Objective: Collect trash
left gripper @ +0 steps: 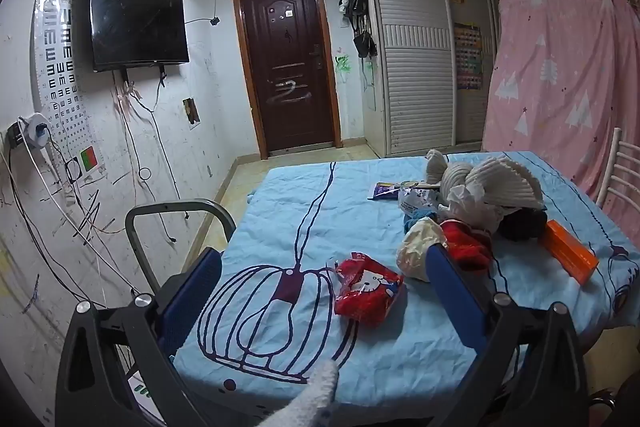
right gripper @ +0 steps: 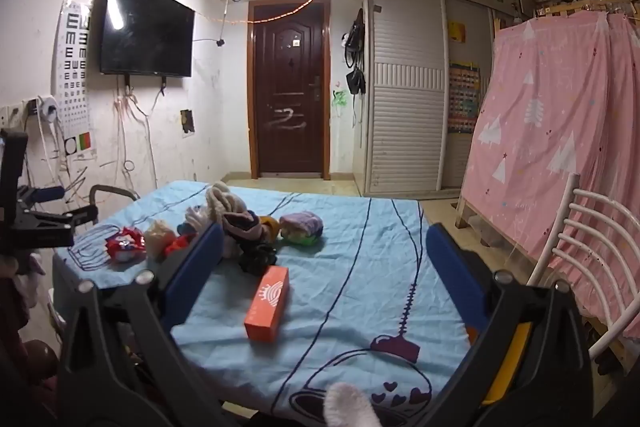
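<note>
Left gripper (left gripper: 324, 283) is hovering with its blue fingers spread fully apart and nothing between the pads, framing the red snack wrapper (left gripper: 368, 289); right gripper (right gripper: 324, 279) is likewise gaping wide and empty, framing the orange box (right gripper: 267, 303).

The wrapper is lying crumpled on the blue table cover (left gripper: 280, 211), toward the near-left part of the table, clear of the pile behind it. It is showing glossy red film with a white cartoon figure and a transparent torn flap. Judged from this, it should be very light, soft and slippery; the pads would be closing best across the bunched middle, where the film is thickest, rather than on the loose flap.

The orange box is lying flat near the near-right edge, a long carton with a white fan-shaped mark. It is looking stiff and light; a grip across its two long narrow sides seems soundest.

Farther in, a crumpled cream bag (left gripper: 420, 247) is resting just beside the left gripper's right finger, touching a heap of clothing (left gripper: 500, 187) with a white tissue wad (left gripper: 476, 207) on it. A purple packet (left gripper: 384, 189) is lying toward the far edge.

A chair back (right gripper: 592, 251) is standing beyond the right edge.
</note>
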Demonstrator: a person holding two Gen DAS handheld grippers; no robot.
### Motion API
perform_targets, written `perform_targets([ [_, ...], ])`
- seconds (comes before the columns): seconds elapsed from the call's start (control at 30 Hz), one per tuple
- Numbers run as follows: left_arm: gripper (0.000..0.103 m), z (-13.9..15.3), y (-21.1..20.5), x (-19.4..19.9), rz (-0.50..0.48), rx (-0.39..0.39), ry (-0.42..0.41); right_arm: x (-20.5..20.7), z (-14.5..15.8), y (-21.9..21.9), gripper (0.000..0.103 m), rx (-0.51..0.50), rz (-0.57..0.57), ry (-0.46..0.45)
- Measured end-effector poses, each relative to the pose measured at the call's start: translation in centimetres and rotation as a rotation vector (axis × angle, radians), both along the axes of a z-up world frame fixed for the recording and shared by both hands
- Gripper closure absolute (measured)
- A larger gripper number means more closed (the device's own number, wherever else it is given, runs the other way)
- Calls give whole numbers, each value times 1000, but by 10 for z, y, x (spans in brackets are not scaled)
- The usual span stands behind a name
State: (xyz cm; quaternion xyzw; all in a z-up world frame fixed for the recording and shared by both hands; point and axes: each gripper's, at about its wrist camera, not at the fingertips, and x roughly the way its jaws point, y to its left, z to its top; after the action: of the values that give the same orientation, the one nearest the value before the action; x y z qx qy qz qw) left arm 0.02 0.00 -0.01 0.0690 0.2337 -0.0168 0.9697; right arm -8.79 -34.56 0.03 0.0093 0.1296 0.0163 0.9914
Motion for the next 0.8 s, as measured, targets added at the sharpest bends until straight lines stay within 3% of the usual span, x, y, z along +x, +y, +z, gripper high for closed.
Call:
perform_targets([
  [0.8,10,-2,-2,-2,4,10,-4,0,1,1,6,-3,0,1],
])
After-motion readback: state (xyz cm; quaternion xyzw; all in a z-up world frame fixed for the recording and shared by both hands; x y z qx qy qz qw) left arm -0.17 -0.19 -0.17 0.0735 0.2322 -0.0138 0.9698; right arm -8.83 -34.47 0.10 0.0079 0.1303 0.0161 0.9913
